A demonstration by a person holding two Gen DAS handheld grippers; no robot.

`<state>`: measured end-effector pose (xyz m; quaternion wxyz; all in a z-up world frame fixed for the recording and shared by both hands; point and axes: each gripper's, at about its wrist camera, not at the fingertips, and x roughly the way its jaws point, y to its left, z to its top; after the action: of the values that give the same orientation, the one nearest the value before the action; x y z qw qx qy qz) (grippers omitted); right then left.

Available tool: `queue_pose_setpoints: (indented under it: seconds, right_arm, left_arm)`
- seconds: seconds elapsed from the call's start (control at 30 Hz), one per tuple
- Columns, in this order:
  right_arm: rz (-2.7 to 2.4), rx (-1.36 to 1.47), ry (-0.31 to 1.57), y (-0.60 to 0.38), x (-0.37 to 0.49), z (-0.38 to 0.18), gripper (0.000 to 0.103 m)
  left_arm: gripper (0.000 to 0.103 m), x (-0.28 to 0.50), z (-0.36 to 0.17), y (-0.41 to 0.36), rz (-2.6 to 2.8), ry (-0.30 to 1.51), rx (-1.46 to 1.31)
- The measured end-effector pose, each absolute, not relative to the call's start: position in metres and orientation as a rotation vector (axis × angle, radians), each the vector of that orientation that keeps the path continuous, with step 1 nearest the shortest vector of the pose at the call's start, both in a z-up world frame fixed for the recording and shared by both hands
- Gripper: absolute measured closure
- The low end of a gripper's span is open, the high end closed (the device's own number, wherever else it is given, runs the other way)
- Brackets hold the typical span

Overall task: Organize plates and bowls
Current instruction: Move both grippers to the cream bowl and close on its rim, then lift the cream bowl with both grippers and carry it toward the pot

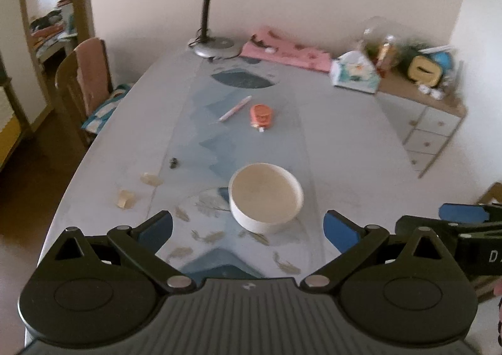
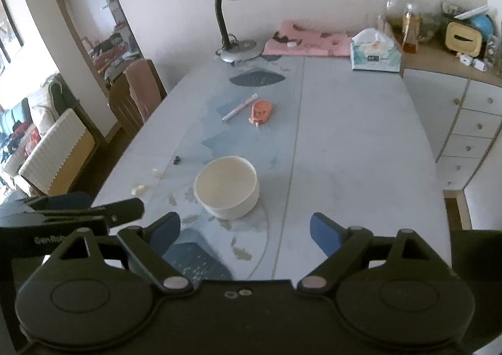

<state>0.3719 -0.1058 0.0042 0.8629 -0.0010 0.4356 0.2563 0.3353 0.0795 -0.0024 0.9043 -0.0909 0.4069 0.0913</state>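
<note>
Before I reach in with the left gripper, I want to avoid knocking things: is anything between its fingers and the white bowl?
Nothing visible is. The bowl sits just ahead of the open left gripper, with only bare tablecloth between. The pen and orange tape dispenser lie beyond the bowl.

Pale grey table (image 2: 360,148) with a blue-patterned runner carries a white bowl (image 2: 226,187) near the front, a pen (image 2: 240,107) just beside an orange tape dispenser (image 2: 262,110) mid-table, and a desk lamp (image 2: 235,10), pink cloth (image 2: 309,41) and tissue box (image 2: 376,52) at the far edge.
</note>
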Motion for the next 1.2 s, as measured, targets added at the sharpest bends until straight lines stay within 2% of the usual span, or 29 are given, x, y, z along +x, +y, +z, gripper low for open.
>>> queue_pose_setpoints:
  seconds: [0.33, 0.53, 0.63, 0.8, 0.93, 1.0, 1.07, 1.13, 1.2]
  right_arm:
    - [0.519, 0.005, 1.016, -0.078, 0.455, -0.049, 0.015]
    - [0.512, 0.056, 1.078, -0.064, 0.497, -0.075, 0.02]
    - [0.506, 0.052, 1.109, -0.055, 0.511, -0.091, 0.029]
    - [0.508, 0.059, 1.152, -0.045, 0.526, -0.115, 0.031]
    - [0.51, 0.035, 1.172, -0.035, 0.53, -0.129, 0.039]
    - [0.508, 0.022, 1.18, -0.032, 0.531, -0.134, 0.046]
    - [0.505, 0.017, 1.194, -0.029, 0.532, -0.139, 0.05]
    - [0.502, 0.016, 1.203, -0.028, 0.531, -0.144, 0.052]
    - [0.503, 0.007, 1.21, -0.025, 0.53, -0.149, 0.059]
  left_arm:
    - [0.0, 0.404, -0.05, 0.099, 0.342, 0.922, -0.181]
    - [0.0, 0.436, -0.083, 0.108, 0.369, 0.995, -0.213]
    - [0.001, 0.446, -0.097, 0.108, 0.388, 1.018, -0.197]
    - [0.002, 0.46, -0.117, 0.11, 0.399, 1.054, -0.215]
    - [0.018, 0.467, -0.13, 0.109, 0.393, 1.085, -0.219]
    - [0.026, 0.469, -0.136, 0.109, 0.393, 1.101, -0.236]
    - [0.038, 0.472, -0.142, 0.11, 0.391, 1.12, -0.253]
    - [0.046, 0.474, -0.146, 0.111, 0.389, 1.129, -0.269]
    - [0.058, 0.475, -0.15, 0.112, 0.382, 1.142, -0.284]
